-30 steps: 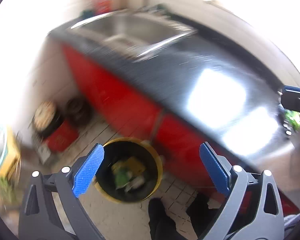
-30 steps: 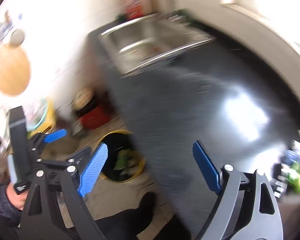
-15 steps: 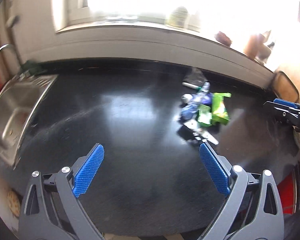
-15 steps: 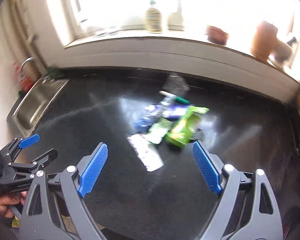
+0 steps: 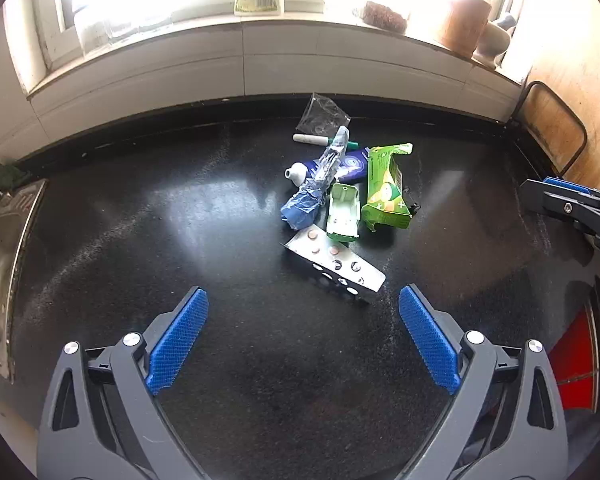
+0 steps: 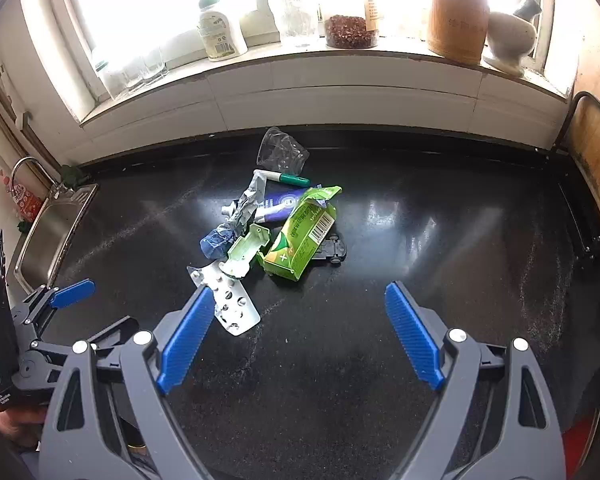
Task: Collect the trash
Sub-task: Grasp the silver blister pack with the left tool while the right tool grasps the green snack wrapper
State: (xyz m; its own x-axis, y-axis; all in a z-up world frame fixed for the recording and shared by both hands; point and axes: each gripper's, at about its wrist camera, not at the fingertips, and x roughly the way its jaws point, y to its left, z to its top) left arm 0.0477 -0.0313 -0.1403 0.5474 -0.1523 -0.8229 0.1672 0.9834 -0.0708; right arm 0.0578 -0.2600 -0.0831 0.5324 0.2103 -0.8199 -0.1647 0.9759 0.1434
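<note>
Two grippers are hovering above the black counter (image 6: 420, 216), left gripper (image 5: 303, 344) and right gripper (image 6: 296, 340) both spread wide, holding nothing. Trash is lying piled mid-counter: green carton (image 6: 300, 236), pill strip (image 6: 228, 300), blue wrapper (image 5: 302, 204), clear cup (image 6: 282, 152).

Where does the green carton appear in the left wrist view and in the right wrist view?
Left wrist: green carton right of centre, at the pile's right edge.
Right wrist: green carton at centre, also on the pile's right.
Shared landmark: the blister pack, nearest the camera.
</note>
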